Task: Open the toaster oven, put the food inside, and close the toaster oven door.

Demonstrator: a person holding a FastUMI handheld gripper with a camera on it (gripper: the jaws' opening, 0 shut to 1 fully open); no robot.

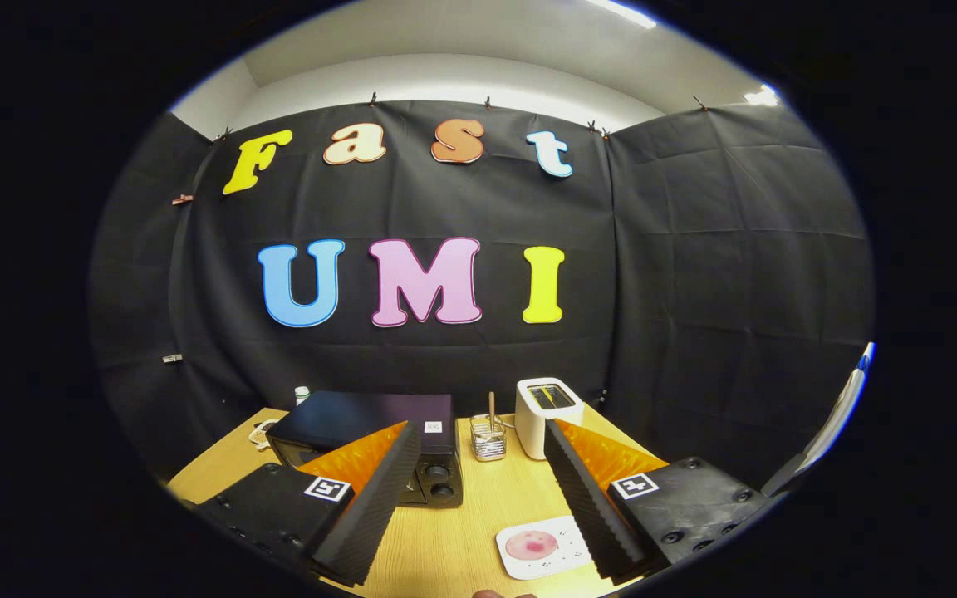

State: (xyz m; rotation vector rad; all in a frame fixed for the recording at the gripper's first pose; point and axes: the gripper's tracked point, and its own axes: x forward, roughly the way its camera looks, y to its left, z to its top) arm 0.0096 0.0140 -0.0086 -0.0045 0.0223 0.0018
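I am holding my tool (483, 490) open above the worktop (453, 531). Far left, the oven (362, 419) is sitting closed. The food (532, 545), near right on its plate (557, 565), looks soft; I would pinch its edges gently.

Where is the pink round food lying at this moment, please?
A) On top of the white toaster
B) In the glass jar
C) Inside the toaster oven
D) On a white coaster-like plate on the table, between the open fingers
D: the pink food lies on the white plate on the wooden table, between the open gripper fingers, with the toaster oven beyond.
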